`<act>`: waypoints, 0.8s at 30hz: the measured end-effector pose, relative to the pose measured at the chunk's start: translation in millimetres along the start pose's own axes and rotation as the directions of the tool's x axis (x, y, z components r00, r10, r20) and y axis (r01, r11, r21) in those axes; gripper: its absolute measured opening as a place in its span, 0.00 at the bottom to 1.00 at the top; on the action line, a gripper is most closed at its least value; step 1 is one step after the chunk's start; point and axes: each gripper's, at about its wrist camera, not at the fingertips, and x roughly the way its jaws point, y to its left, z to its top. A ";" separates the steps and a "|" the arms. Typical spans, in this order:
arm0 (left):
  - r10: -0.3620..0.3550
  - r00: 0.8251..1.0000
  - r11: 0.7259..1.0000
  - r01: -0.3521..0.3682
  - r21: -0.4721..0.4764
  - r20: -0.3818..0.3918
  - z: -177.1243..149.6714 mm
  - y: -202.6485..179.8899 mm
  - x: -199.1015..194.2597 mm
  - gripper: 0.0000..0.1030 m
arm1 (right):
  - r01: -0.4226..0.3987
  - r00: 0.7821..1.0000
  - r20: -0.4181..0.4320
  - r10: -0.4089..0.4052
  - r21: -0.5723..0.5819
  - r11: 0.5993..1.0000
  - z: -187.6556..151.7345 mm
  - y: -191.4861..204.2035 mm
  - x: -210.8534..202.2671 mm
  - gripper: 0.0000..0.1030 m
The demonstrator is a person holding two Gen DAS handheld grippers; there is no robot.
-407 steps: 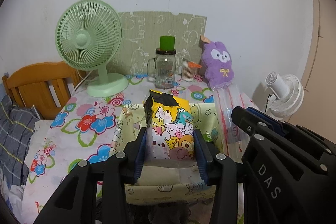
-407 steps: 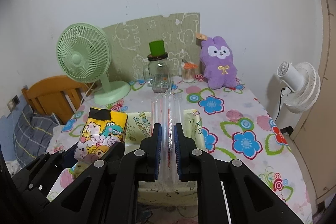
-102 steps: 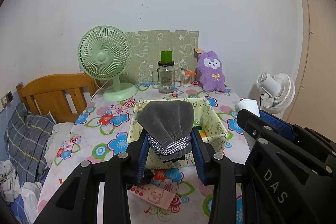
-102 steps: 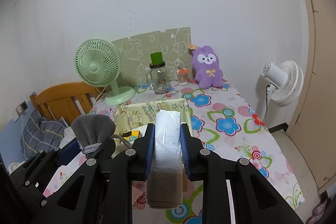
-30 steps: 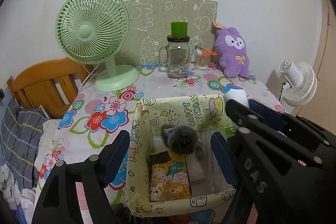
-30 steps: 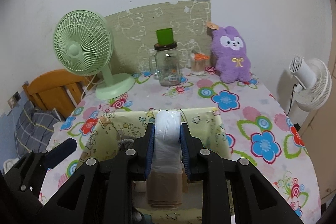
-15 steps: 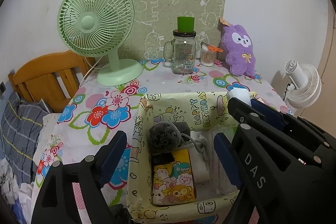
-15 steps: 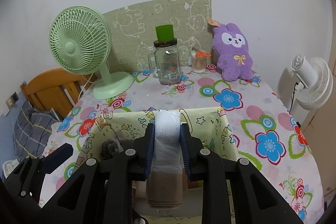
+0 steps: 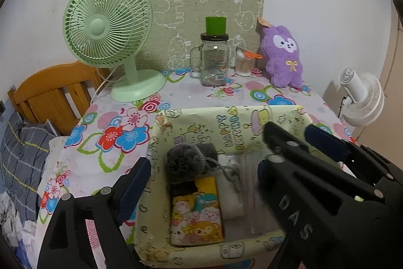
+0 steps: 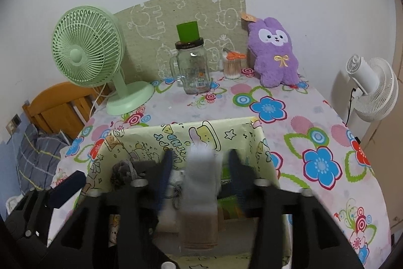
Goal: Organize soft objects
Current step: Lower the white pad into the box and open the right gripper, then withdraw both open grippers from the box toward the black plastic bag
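Hovering over the bin (image 10: 254, 140), your right gripper (image 10: 200, 177) has its jaws spread, the white pack (image 10: 200, 183) loose between them above the bin floor. Your left gripper (image 9: 201, 174) is spread and empty. The pouch (image 9: 185, 160) and cartoon pack (image 9: 196, 213) lie inside. Risk: the pack may land on the pouch cord and tip.
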 end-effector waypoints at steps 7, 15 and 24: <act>-0.018 1.000 1.000 0.018 0.008 0.004 -1.1 -10.2 -4.6 0.87 | 0.011 1.000 0.000 -0.011 0.025 1.000 -0.5 -12.2 -11.2 0.72; -0.031 0.999 0.999 0.031 0.011 0.019 -3.1 -19.1 -16.7 0.89 | 0.007 1.000 0.025 -0.008 0.035 0.999 -1.8 -21.9 -30.0 0.83; -0.033 0.998 0.999 0.032 0.019 0.054 -5.1 -25.1 -36.4 0.94 | 0.010 0.998 0.060 -0.012 0.038 0.999 -3.3 -25.7 -54.5 0.89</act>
